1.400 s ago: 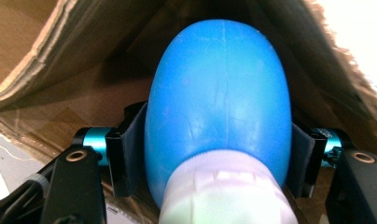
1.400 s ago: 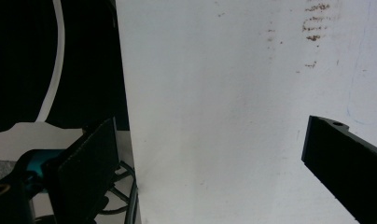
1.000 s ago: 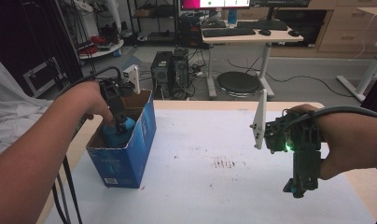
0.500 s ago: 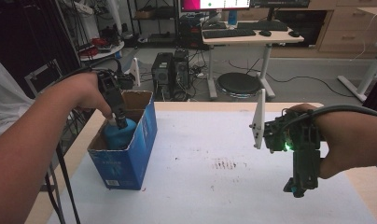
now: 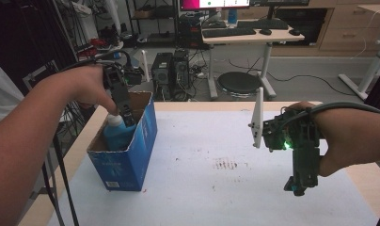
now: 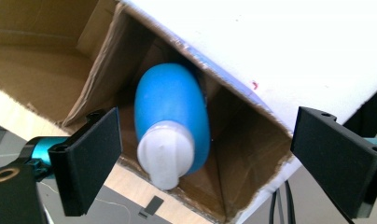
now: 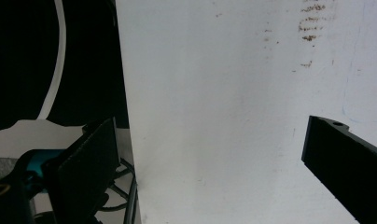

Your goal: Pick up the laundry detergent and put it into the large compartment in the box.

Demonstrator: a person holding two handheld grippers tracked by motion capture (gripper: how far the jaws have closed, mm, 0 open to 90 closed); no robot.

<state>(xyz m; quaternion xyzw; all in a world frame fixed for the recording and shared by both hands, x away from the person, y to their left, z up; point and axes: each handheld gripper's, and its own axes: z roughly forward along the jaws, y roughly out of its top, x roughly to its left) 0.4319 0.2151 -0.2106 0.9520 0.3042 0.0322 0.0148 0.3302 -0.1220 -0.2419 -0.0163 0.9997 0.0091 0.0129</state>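
A blue bottle (image 5: 114, 135) with a white cap stands inside an open blue cardboard box (image 5: 127, 162) at the table's left. My left gripper (image 5: 128, 117) points down into the box beside the cap. In the left gripper view its jaws stand wide apart, either side of the bottle (image 6: 172, 112) and not touching it; the left gripper (image 6: 210, 140) is open above the box's brown inside (image 6: 51, 70). My right gripper (image 5: 298, 187) hangs over the table's right side, tips down. In its own view the right gripper (image 7: 210, 140) is open with nothing between the jaws.
A white sheet (image 5: 216, 197) covers the table, with a small reddish-brown smear (image 5: 224, 164) near its middle. Bare wood shows along the left edge (image 5: 70, 160). Beyond the far edge are a stool (image 5: 238, 84), computer towers (image 5: 171, 70) and a desk (image 5: 244, 35).
My left hand and gripper have risen a little out of the box. The bottle stays standing inside. The right gripper has not moved.
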